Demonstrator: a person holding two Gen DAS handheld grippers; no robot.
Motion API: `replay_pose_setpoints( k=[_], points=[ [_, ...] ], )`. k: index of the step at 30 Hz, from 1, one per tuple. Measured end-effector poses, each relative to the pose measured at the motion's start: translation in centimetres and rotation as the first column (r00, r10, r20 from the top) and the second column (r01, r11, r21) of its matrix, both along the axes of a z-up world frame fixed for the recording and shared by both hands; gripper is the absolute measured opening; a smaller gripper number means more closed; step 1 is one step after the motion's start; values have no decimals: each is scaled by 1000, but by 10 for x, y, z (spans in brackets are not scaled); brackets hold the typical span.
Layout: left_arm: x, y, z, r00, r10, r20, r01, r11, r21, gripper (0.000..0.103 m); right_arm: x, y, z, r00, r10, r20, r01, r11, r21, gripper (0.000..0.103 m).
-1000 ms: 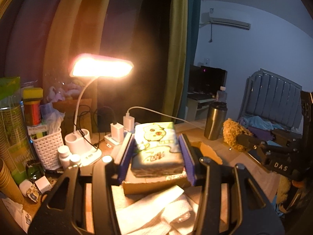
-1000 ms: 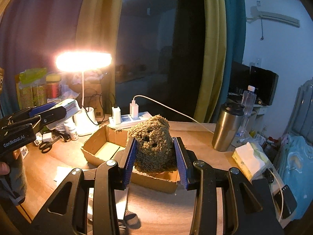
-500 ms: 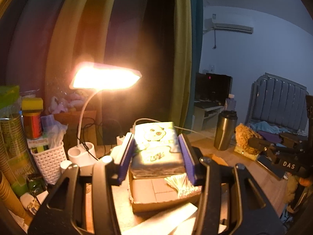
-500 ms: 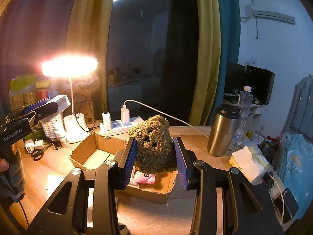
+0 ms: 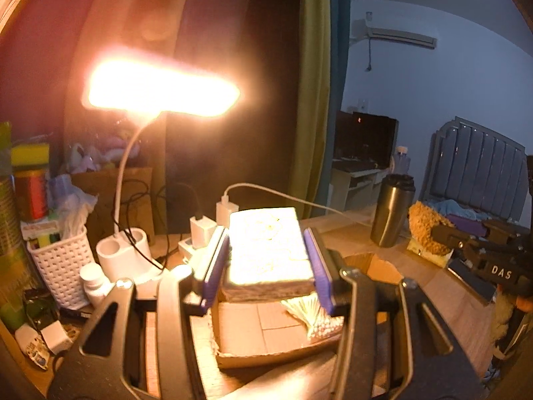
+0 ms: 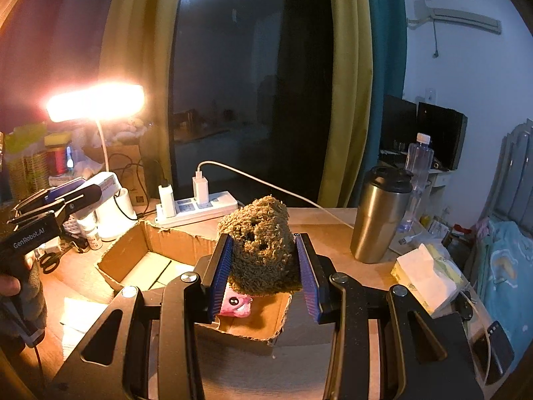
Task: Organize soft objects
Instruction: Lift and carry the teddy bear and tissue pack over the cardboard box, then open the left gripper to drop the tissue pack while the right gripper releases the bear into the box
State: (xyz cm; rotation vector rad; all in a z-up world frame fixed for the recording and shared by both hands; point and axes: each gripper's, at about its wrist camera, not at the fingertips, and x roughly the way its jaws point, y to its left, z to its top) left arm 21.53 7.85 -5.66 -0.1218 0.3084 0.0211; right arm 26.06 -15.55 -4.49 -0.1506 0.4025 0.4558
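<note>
- Two grippers over one wooden bench (image 6: 336,230), cardboard box (image 6: 140,250) at its middle taken as the landmark.
- Left gripper (image 5: 266,263): fingers (image 5: 216,266) pressed on both sides of a flat tissue pack (image 5: 266,250), held level just above the box, top face washed out by lamp glare.
- Right gripper (image 6: 263,266): fingers (image 6: 221,266) clamped on a brown fuzzy plush (image 6: 261,246), held above the near end of the box.
- Inside the box: pink soft toy (image 6: 235,305) at the near end under the plush; bundle of cotton swabs (image 5: 314,316) on the floor of the box, below the tissue pack.
- Behind the box: white power strip (image 6: 200,208) with chargers plugged in, white cable running off to the right.
- Left of the box: lit desk lamp (image 5: 160,90) on a white base, white woven basket (image 5: 60,266), small white bottles, cans and clutter.
- Right of the box: steel tumbler (image 6: 379,216), clear water bottle (image 6: 418,163) beyond it, open tissue packet (image 6: 426,276) nearer.
- Far behind the box: dark window between yellow-green curtains (image 6: 349,100).
- Far right of the box: white wall with an air conditioner (image 6: 459,20), dark monitor, grey headboard and bed with blue bedding.
</note>
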Motion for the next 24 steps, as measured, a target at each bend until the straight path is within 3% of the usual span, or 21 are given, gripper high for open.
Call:
replay_pose_setpoints(
  k=[17,24],
  points=[
    [33,-2,-30,996,-19,-82,16,999,-30,48,30,10,-31,998,18,-65,-20,1000,-18,41],
    [45,-3,-45,986,-14,-166,10,1000,-28,49,39,9,-46,995,12,-102,-14,1000,-25,42]
  ],
)
